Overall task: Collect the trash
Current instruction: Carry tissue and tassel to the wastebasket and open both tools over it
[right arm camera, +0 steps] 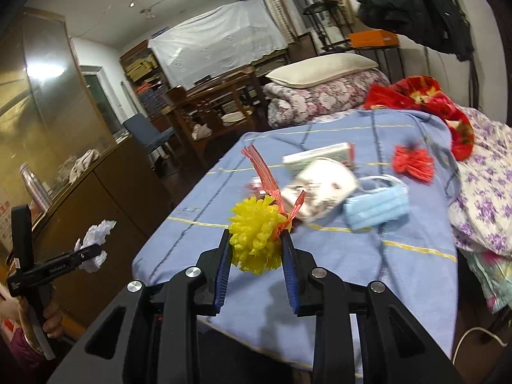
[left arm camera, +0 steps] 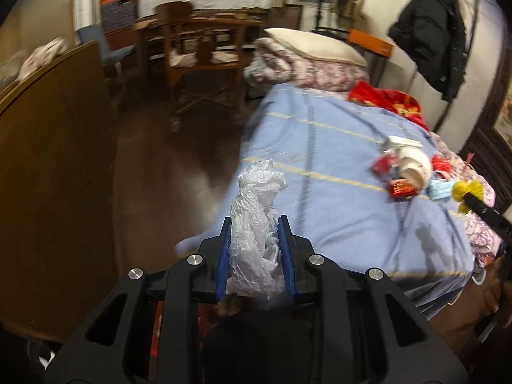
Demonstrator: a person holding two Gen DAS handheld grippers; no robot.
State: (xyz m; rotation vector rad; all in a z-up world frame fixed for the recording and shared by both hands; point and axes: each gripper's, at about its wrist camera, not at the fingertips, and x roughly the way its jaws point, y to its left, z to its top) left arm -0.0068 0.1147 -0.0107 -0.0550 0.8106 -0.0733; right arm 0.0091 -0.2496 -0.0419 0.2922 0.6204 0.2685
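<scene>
Left gripper (left arm camera: 254, 227) clamps plastic bag (left arm camera: 256, 224) beyond bed edge (left arm camera: 243, 147).

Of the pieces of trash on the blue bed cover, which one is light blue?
The light blue pleated face mask with white ear loops, beside the white paper cup; the other pieces are red or white.

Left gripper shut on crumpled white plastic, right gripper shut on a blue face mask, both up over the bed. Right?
Not quite. The right gripper holds a yellow foam net, not the face mask, which lies on the bed, as the right wrist view shows. The left gripper does hold the white plastic.
</scene>
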